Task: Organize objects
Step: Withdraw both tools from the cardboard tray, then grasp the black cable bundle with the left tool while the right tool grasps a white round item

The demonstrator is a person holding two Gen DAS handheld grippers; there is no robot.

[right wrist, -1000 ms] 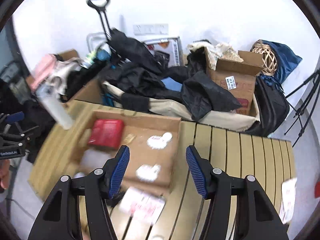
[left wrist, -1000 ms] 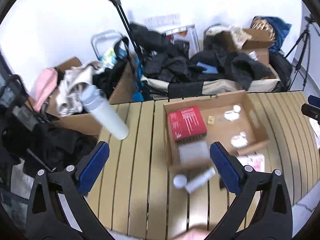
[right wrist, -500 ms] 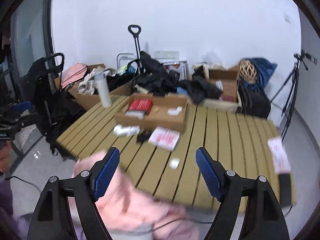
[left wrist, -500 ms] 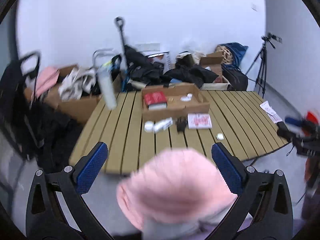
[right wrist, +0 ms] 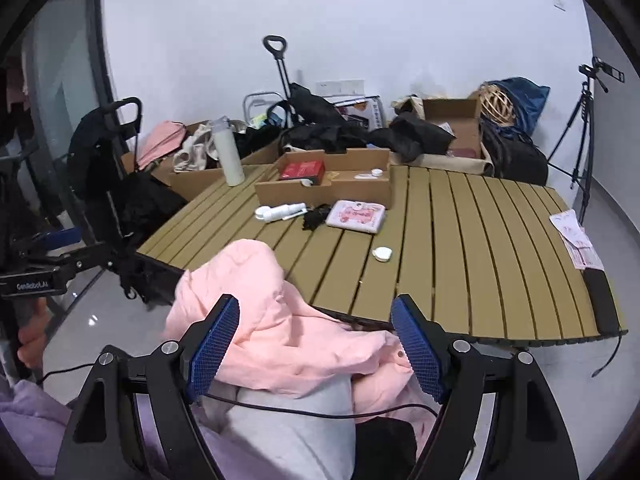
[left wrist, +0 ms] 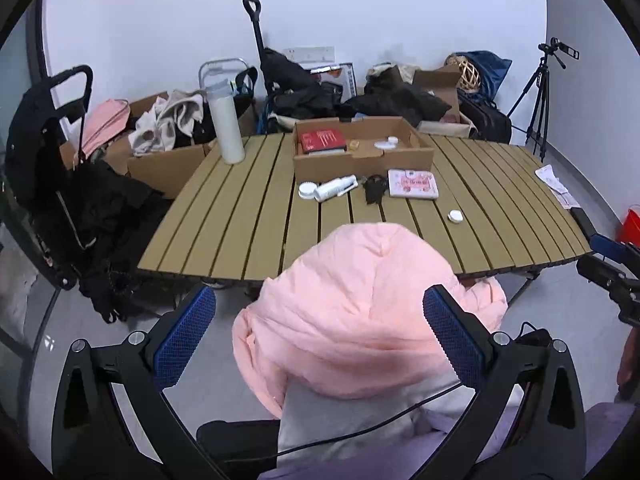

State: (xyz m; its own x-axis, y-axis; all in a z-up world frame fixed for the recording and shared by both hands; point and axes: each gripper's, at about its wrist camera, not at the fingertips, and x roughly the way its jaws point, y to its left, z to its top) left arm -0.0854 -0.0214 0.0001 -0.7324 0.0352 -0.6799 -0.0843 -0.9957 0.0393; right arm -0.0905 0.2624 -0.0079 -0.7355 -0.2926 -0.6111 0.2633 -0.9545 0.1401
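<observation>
Both your claws — left claw [left wrist: 318, 336] and right claw [right wrist: 316, 346] — gape wide and hold nothing, over the pink jacket [left wrist: 360, 320] near the worktop [left wrist: 500, 208].

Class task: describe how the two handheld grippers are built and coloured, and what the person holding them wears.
Both the left gripper and right gripper have black angular frames, silver bolts and blue cross-hatched pads. The left bears white lettering. A black cable crosses the lap. Clothing: lilac sleeve.

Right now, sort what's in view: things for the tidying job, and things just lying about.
For the job: cardboard box, red book inside it, white spray bottle, pink packet, black clump, small white cap.

Lying about: white flask, tripod, clothes pile, papers.
</observation>
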